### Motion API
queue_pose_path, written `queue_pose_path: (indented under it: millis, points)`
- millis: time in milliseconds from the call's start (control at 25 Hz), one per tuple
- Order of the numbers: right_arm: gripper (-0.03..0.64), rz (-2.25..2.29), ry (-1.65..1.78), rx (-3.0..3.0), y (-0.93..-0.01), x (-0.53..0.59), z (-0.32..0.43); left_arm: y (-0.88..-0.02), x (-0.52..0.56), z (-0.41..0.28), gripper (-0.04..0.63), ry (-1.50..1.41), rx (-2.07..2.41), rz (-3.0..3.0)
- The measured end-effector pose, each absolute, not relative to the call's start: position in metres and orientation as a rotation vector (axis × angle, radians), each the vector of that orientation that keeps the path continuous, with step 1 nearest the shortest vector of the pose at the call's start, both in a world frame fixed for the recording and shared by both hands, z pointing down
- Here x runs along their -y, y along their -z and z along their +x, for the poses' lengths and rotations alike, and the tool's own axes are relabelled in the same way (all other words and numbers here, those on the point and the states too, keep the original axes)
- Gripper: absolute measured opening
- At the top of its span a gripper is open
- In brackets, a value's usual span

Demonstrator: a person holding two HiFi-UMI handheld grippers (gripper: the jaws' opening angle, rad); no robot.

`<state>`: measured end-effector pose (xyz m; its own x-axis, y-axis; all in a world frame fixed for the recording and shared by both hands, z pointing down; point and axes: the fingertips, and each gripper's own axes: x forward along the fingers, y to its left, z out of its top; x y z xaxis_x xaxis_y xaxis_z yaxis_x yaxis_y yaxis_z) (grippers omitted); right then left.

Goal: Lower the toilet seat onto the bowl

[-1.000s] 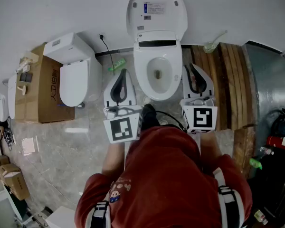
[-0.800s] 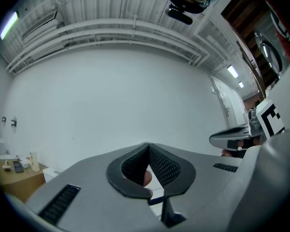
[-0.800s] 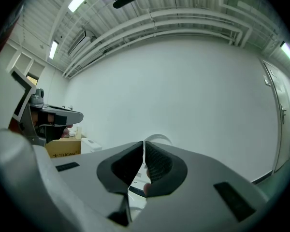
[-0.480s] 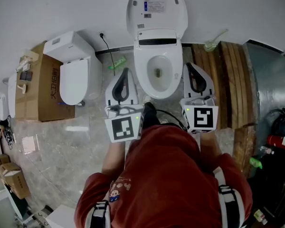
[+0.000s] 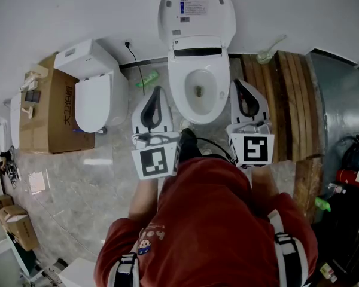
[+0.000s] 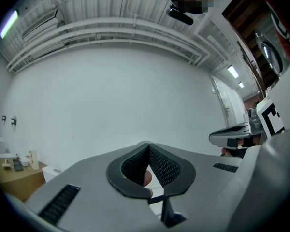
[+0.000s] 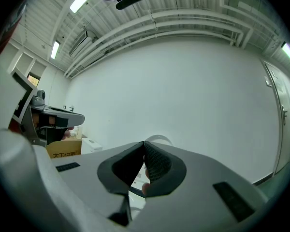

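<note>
A white toilet stands against the wall in the head view. Its lid and seat (image 5: 197, 14) are raised against the wall, and the bowl (image 5: 178, 95) is open below them. My left gripper (image 5: 157, 89) hangs left of the bowl and my right gripper (image 5: 236, 81) right of it. Both point level toward the wall and touch nothing. The left gripper (image 6: 147, 147) has its jaws shut and empty in its own view. The right gripper (image 7: 144, 143) is likewise shut on nothing, with the lid's top edge (image 7: 160, 138) just beyond its tips.
A second white toilet (image 5: 93, 91) and a cardboard box (image 5: 51, 106) stand to the left. Wooden planks (image 5: 290, 94) lie to the right. A black cord (image 5: 137, 64) and a green bottle (image 5: 147, 82) are on the floor near the left gripper.
</note>
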<state>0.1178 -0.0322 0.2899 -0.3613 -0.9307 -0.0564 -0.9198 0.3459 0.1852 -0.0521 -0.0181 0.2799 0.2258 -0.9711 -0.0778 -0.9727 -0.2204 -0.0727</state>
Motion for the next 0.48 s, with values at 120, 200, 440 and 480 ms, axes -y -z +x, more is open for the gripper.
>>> queue_pose_path:
  millis: [120,200,440,480]
  points:
    - [0.014,1.739,0.287,2.523,-0.2904,0.0329,0.1184,-0.2815,0.0191,-0.0523,0.011,-0.025,-1.896,-2.377]
    - [0.014,1.736,0.294,2.521,-0.2909,0.0334,0.1198,-0.2828,0.0191,-0.0515,0.011,-0.024,-1.898,-2.377]
    - [0.014,1.739,0.276,2.514,-0.2934,0.0357,0.1218,-0.2853,0.0208,-0.0512,0.011,-0.020,-1.902,-2.383]
    - [0.014,1.738,0.270,2.512,-0.2941,0.0364,0.1218,-0.2856,0.0215,-0.0514,0.011,-0.021,-1.902,-2.384]
